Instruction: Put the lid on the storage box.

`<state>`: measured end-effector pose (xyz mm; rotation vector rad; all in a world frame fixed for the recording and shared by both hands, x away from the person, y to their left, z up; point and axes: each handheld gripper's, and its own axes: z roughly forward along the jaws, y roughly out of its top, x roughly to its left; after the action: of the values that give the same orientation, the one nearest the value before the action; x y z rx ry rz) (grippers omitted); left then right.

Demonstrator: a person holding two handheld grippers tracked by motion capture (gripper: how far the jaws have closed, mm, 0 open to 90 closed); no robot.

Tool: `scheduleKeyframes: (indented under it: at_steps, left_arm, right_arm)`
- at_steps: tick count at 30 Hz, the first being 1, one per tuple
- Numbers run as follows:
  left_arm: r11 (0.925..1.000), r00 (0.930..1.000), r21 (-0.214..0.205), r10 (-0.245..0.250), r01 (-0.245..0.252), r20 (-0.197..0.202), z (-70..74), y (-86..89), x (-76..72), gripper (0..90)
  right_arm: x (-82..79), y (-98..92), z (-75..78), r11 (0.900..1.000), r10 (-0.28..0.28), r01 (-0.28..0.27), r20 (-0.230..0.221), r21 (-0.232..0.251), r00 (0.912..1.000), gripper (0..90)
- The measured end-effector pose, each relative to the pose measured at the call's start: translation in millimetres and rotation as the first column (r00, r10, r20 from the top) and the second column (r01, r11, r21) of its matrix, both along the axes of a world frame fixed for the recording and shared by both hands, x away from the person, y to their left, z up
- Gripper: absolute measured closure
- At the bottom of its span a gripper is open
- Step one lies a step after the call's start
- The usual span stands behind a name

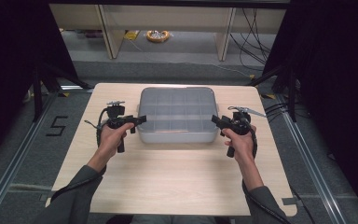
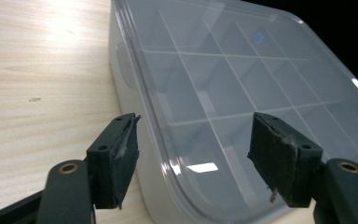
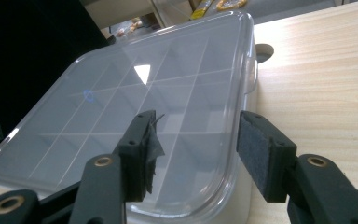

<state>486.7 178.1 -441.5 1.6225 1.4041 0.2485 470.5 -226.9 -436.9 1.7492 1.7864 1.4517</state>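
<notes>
High view: lidded box [image 1: 177,115] between both grippers.

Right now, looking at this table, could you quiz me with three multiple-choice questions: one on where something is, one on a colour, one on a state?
1. Where is the compartment box?
A. on the floor
B. on the table, between the two grippers
C. lifted in one hand

2. What colour is the tabletop?
A. light wood
B. red
C. black

3. How do the left gripper and right gripper stand?
A. both shut
B. one shut on the lid
C. both open

Answers: 1 B, the box sits on the table between both hands. 2 A, pale wood grain shows. 3 C, each pair of jaws stands apart over a box corner.
</notes>
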Motion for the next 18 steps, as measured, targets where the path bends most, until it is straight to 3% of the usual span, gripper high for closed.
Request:
scheduleKeyframes:
  at_steps: [1, 6, 7, 9, 12, 14, 18]
  left_arm:
    - [0.9998, 1.0000, -0.017, -0.009, 0.009, 0.003, 0.1, 1.3, -3.2, 31.6]
    - [0.9981, 0.9991, -0.050, -0.035, 0.036, 0.022, -3.6, 5.8, -18.4, 30.8]
    - [0.9981, 0.9991, -0.049, -0.038, 0.039, 0.021, -4.9, 5.5, -20.3, 30.7]
    - [0.9981, 0.9985, -0.035, -0.051, 0.052, 0.019, -5.0, 6.0, -24.3, 30.3]
    - [0.9976, 0.9983, -0.040, -0.056, 0.056, 0.019, -4.4, 5.4, -27.8, 29.4]
    - [0.9972, 0.9975, -0.037, -0.065, 0.066, 0.029, -2.3, 4.1, -30.2, 28.5]
    - [0.9967, 0.9964, -0.027, -0.076, 0.077, 0.039, -1.1, 1.4, -34.1, 28.0]
  right_arm:
    - [-0.1, -0.8, -1.9, 0.9999, 0.011, -0.011, 0.024, -0.009, 0.9997, 47.6]
    - [-9.0, 0.1, -3.5, 0.9998, 0.022, -0.022, 0.022, 0.002, 0.9995, 45.0]
    - [-10.2, 0.1, -4.3, 0.9998, 0.017, -0.017, 0.026, -0.014, 0.9995, 44.7]
    - [-14.3, 0.6, -3.8, 0.9997, 0.023, -0.023, 0.015, -0.002, 0.9996, 44.1]
    - [-16.8, -1.1, -6.9, 0.9995, 0.022, -0.021, 0.037, -0.022, 0.9991, 43.0]
    - [-18.2, -2.4, -5.9, 0.9997, 0.026, -0.026, 0.040, -0.001, 0.9989, 42.8]
    - [-20.4, -3.1, -7.2, 0.9996, 0.028, -0.027, 0.050, -0.007, 0.9984, 41.1]
